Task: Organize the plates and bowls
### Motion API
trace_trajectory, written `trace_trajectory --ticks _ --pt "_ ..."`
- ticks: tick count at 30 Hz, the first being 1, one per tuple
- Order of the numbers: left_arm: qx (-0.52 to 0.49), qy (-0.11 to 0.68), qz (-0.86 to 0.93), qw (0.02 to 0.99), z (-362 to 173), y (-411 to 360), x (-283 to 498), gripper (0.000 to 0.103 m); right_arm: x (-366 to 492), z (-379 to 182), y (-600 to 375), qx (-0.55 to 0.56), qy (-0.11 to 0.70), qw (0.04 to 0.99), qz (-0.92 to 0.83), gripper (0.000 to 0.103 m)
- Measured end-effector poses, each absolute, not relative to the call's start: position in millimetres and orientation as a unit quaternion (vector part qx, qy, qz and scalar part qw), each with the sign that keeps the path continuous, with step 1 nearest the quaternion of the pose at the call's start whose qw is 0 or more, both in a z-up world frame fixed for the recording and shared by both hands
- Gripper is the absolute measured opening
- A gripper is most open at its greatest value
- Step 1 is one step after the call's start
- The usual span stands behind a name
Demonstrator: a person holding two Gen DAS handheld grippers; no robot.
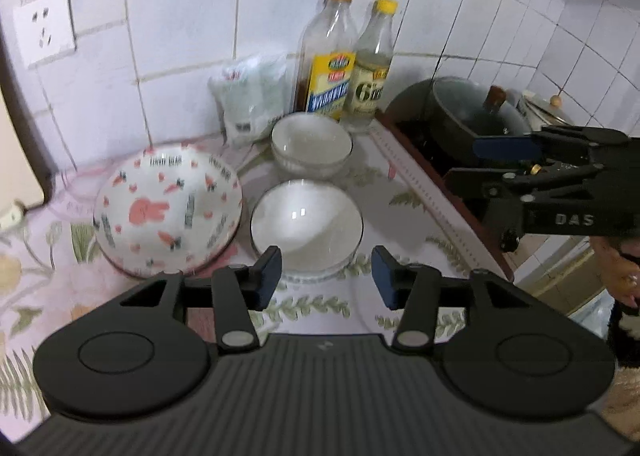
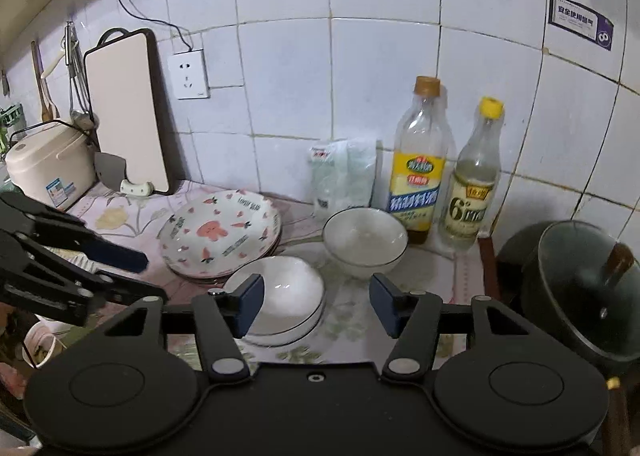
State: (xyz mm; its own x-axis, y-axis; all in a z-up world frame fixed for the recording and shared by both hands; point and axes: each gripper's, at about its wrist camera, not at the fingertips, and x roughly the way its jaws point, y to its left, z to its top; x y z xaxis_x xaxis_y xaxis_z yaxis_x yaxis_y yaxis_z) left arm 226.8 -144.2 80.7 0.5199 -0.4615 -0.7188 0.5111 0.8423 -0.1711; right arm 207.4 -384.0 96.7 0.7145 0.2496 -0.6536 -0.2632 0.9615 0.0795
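Observation:
A stack of rabbit-and-carrot patterned plates [image 1: 168, 211] [image 2: 220, 236] sits on the floral counter at the left. A white bowl [image 1: 306, 225] [image 2: 280, 298] stands just right of it. Stacked white bowls [image 1: 312, 145] [image 2: 364, 242] stand behind, near the bottles. My left gripper [image 1: 326, 276] is open and empty, just in front of the near white bowl. My right gripper [image 2: 316, 306] is open and empty, over the near bowl's right side. Each gripper shows in the other's view, the right [image 1: 500, 163] and the left [image 2: 116, 268].
Two bottles [image 2: 420, 159] [image 2: 472, 183] and a plastic bag [image 2: 344, 175] stand at the tiled wall. A dark pot with a glass lid [image 2: 580, 292] sits at the right. A rice cooker [image 2: 48, 163] and a cutting board [image 2: 128, 111] are at the left.

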Motion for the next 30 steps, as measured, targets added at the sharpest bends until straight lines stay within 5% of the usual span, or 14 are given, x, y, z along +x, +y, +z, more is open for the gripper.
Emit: trace_trajectory --ticks 8,30 --pt "0.019 0.386 -0.279 0.879 81.2 -159.5 269.1 0.053 253.7 73.8 -419.6 0.045 0.357 0.924 0.129 0.065" --pt "0.008 0.443 -0.224 0.868 -29.2 -217.0 426.7 0.049 392.2 -42.8 -467.1 0.231 0.457 0.855 0.083 0.062"
